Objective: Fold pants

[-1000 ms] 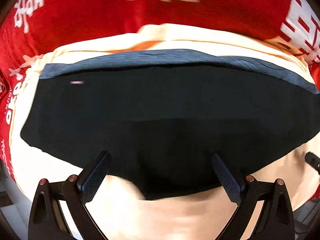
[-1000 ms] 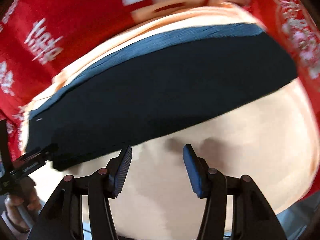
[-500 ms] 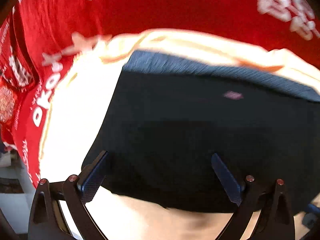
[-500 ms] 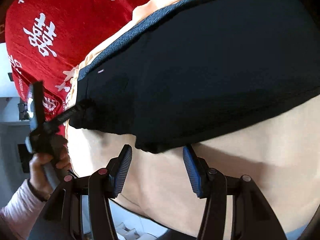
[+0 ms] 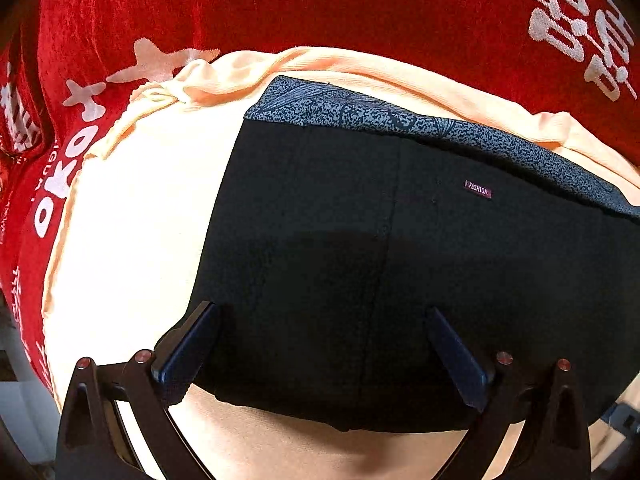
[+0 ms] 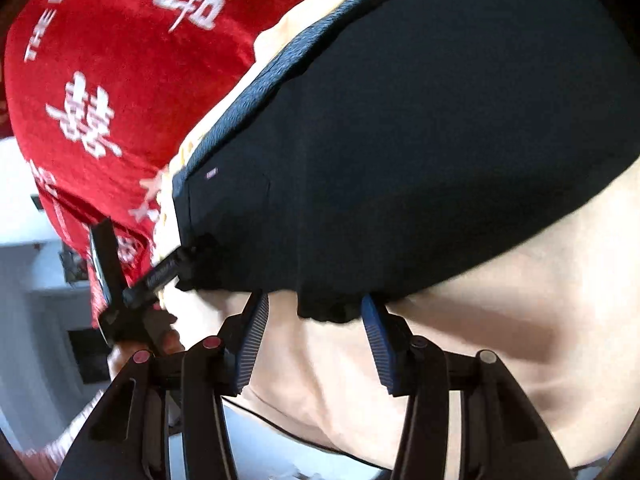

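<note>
Black pants (image 5: 400, 272) lie on a peach cloth (image 5: 132, 216); left gripper (image 5: 320, 352) spread wide, empty; right gripper (image 6: 312, 332) likewise released.

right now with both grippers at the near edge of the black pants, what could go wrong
1. The left gripper is open and straddles the black pants near their left edge; closing may also pinch the peach cloth underneath.
2. The right gripper is open at a bunched bit of hem, so it may catch only one layer and fold crooked.
</note>
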{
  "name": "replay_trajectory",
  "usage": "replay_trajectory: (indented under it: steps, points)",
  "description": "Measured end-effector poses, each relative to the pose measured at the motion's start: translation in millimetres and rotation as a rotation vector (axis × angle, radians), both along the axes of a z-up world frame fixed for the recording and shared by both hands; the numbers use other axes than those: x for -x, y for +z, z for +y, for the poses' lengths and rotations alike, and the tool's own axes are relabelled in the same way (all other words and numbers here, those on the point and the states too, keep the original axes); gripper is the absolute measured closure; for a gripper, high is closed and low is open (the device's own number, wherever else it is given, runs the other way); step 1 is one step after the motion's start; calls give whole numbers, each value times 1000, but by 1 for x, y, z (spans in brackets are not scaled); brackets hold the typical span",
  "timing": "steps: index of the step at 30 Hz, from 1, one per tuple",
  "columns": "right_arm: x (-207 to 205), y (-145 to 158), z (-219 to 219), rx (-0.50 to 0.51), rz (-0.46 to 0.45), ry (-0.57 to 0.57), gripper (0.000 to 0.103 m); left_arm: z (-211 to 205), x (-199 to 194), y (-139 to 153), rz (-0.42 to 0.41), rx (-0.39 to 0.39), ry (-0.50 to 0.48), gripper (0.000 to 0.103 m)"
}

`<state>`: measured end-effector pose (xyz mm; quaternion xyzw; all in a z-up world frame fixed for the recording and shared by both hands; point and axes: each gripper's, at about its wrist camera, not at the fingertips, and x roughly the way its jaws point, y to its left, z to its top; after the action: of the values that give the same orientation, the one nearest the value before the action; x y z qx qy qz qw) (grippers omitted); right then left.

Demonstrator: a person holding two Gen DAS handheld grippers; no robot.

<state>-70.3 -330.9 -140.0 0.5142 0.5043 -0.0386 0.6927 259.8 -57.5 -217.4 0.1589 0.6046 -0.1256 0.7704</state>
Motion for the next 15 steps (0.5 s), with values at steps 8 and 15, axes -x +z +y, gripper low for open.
replay_trajectory:
  steps: [8, 15]
  points:
    - [-5, -12, -13, -102, -9, -121, 94, -1, 3, 0, -7, 1, -14, 0]
    - [-15, 22, 1, 71, -30, 25, 95, 4, 4, 7, -2, -30, -50, 0]
